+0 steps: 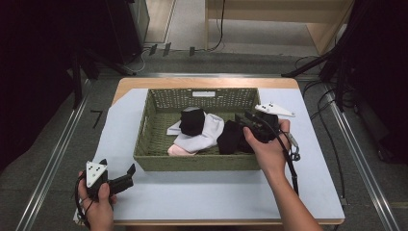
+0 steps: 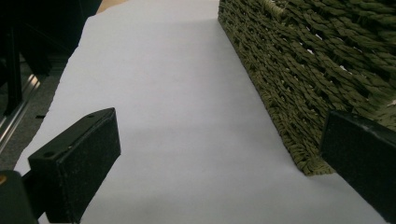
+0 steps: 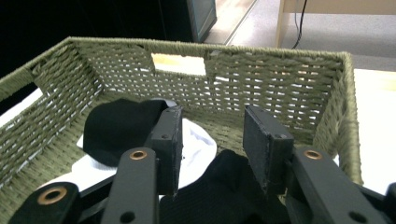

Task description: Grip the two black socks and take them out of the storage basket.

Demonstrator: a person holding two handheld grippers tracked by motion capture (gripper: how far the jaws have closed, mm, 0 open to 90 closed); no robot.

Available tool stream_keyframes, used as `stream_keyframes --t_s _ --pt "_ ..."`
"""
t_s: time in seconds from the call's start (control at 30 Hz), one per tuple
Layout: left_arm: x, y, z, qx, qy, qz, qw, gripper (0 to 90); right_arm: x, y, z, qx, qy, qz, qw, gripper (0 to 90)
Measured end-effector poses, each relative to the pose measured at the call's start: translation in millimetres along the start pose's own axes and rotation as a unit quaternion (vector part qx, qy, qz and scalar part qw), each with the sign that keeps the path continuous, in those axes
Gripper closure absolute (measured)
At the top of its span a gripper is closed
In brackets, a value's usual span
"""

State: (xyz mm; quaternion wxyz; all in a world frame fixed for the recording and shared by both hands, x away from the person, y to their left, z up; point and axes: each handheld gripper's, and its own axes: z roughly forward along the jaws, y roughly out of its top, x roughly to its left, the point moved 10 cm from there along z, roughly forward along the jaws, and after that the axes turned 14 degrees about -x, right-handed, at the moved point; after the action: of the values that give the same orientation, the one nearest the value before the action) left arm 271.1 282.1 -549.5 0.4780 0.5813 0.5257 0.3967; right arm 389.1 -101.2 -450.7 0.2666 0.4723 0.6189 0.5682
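I've got the right gripper point(image 1: 250, 121) inside the basket point(image 1: 197, 162), at its right end, jaws part-open w/ nothing between them, pointed down over the black sock point(image 1: 230, 137) lying on the basket floor. It's angled in over the right wall b/c that's the nearest sock to reach; I judge the next step is a pinch on that dark fabric. In the right gripper view the black sock point(image 3: 224, 186) sits just below the pads, not yet gripped.

A 2nd black sock point(image 1: 192, 120) lies on top of the white socks point(image 1: 204, 134) at basket centre, w/ a bit of pink showing near the front wall.

Left gripper point(image 1: 122, 180) is parked outside the basket's front-left corner, jaws wide, empty, low over the sheet – out of the way.

Basket sits on a pale sheet point(image 1: 211, 197) over a wooden table; beyond the basket is grey floor, cables, dark stands.
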Motion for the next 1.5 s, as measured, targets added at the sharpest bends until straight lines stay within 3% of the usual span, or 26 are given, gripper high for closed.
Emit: stream_keyframes --t_s 0.13,0.2,0.3,0.37,0.4,0.43,0.47,0.5,0.53,0.57,0.63,0.67,0.7,0.73,0.8,0.83,0.87,0.9,0.93,1.0,1.17,1.2,1.3,1.33,1.37,1.5 --pt "-0.4 -0.3 0.3 0.001 0.0 0.0 1.0 0.0 0.8 5.5 2.2 -0.002 -0.006 -0.001 1.0 59.5" --pt "-0.2 -0.3 0.4 0.002 0.001 0.0 1.0 0.0 -0.6 14.3 6.6 -0.037 -0.01 -0.011 0.9992 57.9" --pt "-0.1 -0.4 0.4 0.002 0.001 -0.001 1.0 0.0 -5.8 13.9 12.1 -0.031 -0.027 -0.032 0.9987 58.7" --pt "-0.2 -0.4 0.5 0.002 0.0 -0.001 1.0 0.0 -7.0 10.0 15.5 -0.02 -0.03 -0.043 0.9984 58.7" --pt "-0.3 -0.6 0.7 0.003 0.0 -0.001 1.0 0.0 -7.3 -0.7 23.7 0.018 -0.012 -0.039 0.999 60.6" --pt "-0.5 -0.4 0.8 0.002 0.0 -0.001 1.0 0.0 -7.3 -0.7 23.7 0.018 -0.012 -0.039 0.999 60.6" --pt "-0.7 -0.3 0.6 0.001 -0.001 -0.001 1.0 0.0 -9.7 -3.4 26.2 0.03 -0.008 -0.016 0.9994 65.4" --pt "-0.7 -0.3 0.6 0.001 -0.001 -0.001 1.0 0.0 -10.8 -3.8 27.6 0.03 -0.007 0.0 0.9995 65.4" --pt "-0.7 -0.1 0.4 0.0 -0.001 0.0 1.0 0.0 -10.8 -3.8 27.6 0.03 -0.007 0.0 0.9995 65.4" --pt "-0.7 -0.1 0.5 0.0 -0.001 0.0 1.0 0.0 -12.1 -4.5 33.3 0.012 0.001 0.004 0.9999 65.2" --pt "-0.9 -0.5 0.3 0.003 0.0 0.002 1.0 0.0 -13.8 -9.2 35.7 0.021 -0.002 -0.007 0.9998 65.2" --pt "-1.1 -0.6 0.5 0.003 0.0 0.003 1.0 0.0 -14.0 -23.3 40.6 0.054 0.002 -0.013 0.9985 65.3" --pt "-1.3 -0.6 0.8 0.002 0.0 0.004 1.0 0.0 -14.0 -23.3 40.6 0.054 0.002 -0.013 0.9985 65.3" --pt "-1.3 -0.6 0.8 0.002 0.0 0.005 1.0 0.0 -13.4 -32.3 43.6 0.071 0.0 -0.033 0.9969 64.8" --pt "-1.4 -0.5 0.6 0.002 0.0 0.005 1.0 0.0 -15.7 -33.1 43.7 0.071 -0.014 -0.044 0.9964 70.0" --pt "-1.1 -0.3 0.3 0.001 0.001 0.005 1.0 0.0 -10.2 -35.7 42.5 0.086 -0.003 -0.001 0.9963 69.6" --pt "-1.1 -0.2 0.2 0.0 0.001 0.006 1.0 0.0 -4.0 -39.9 43.6 0.098 0.021 0.019 0.9948 68.3" --pt "-1.1 -0.2 0.2 0.0 0.001 0.006 1.0 0.0 -4.0 -39.9 43.6 0.098 0.021 0.019 0.9948 68.3" --pt "-1.1 -0.1 0.2 -0.001 0.002 0.007 1.0 0.0 -1.6 -49.2 45.2 0.13 0.025 0.009 0.9911 63.1" --pt "-1.4 -0.3 0.1 0.0 0.001 0.008 1.0 0.0 0.6 -53.0 46.9 0.145 0.029 -0.001 0.989 61.4" --pt "-1.4 0.5 -0.5 -0.005 0.001 0.006 1.0 0.0 -4.5 -62.6 49.7 0.178 0.012 0.012 0.9839 60.7" --pt "-1.3 0.7 -0.6 -0.005 0.001 0.006 1.0 0.0 -7.1 -66.8 53.0 0.178 0.004 0.008 0.984 59.6" --pt "-1.2 0.7 -0.8 -0.005 0.0 0.007 1.0 0.0 -10.5 -80.0 55.4 0.212 -0.003 -0.032 0.9768 56.5" --pt "-1.4 0.6 -0.7 -0.005 0.001 0.006 1.0 0.0 -10.5 -80.0 55.4 0.212 -0.003 -0.032 0.9768 56.5" --pt "-1.5 0.4 -0.7 -0.004 0.001 0.007 1.0 0.0 -11.9 -88.5 56.4 0.237 -0.004 -0.042 0.9706 54.4" --pt "-1.3 0.7 -1.2 -0.005 0.001 0.008 1.0 0.0 -13.4 -93.5 58.0 0.245 -0.007 -0.052 0.968 52.8"
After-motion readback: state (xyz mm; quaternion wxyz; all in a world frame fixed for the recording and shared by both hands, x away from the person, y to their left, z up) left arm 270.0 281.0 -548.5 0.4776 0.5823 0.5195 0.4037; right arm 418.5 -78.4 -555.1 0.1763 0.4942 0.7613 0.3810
